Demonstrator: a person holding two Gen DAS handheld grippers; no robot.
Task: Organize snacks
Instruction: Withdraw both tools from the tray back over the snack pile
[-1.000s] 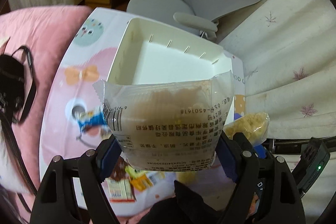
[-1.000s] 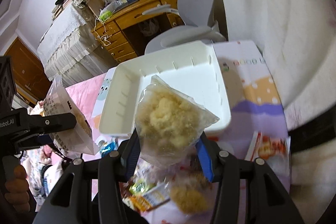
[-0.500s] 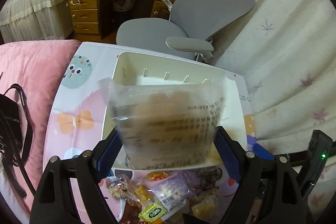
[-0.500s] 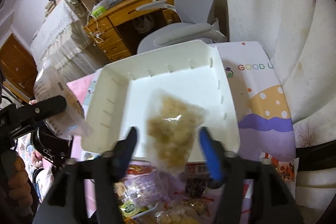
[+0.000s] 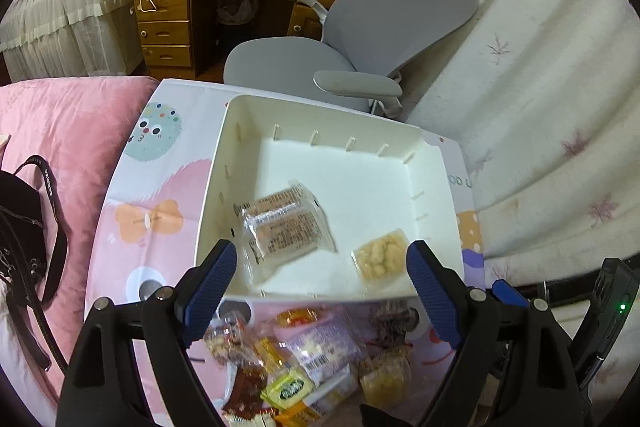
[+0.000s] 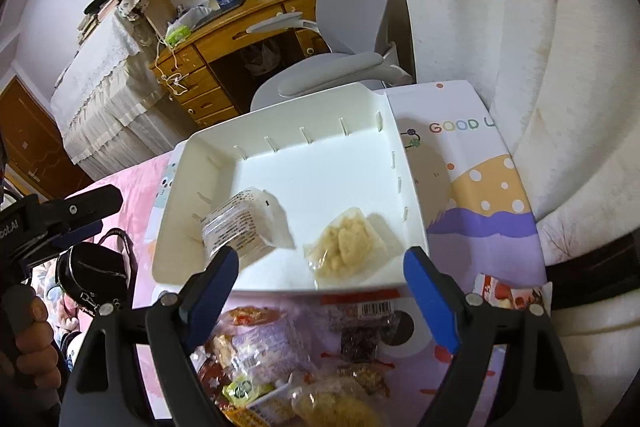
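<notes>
A white tray [image 5: 434, 163] [image 6: 184, 163] sits on a patterned mat. Inside it lie a clear printed snack bag [image 5: 286, 227] [image 6: 240, 225] at the left and a small clear bag of pale yellow puffs [image 5: 380, 255] [image 6: 348, 245] at the right. My left gripper [image 5: 322, 279] is open and empty above the tray's near rim. My right gripper [image 6: 320, 287] is open and empty above the same rim. A pile of mixed snack packets [image 5: 304, 359] [image 6: 288, 359] lies on the mat in front of the tray. The left gripper also shows at the left of the right wrist view [image 6: 60, 223].
A grey office chair [image 5: 360, 39] and a wooden desk [image 5: 200, 7] stand beyond the mat. A pink quilt with a black bag [image 5: 24, 227] lies at the left. A white curtain [image 5: 540, 107] hangs at the right. A red-and-white packet [image 6: 508, 293] lies on the mat's right edge.
Both grippers opened and let go of their bags, which now lie in the tray. Both grippers rose and pulled back toward the tray's near rim.
</notes>
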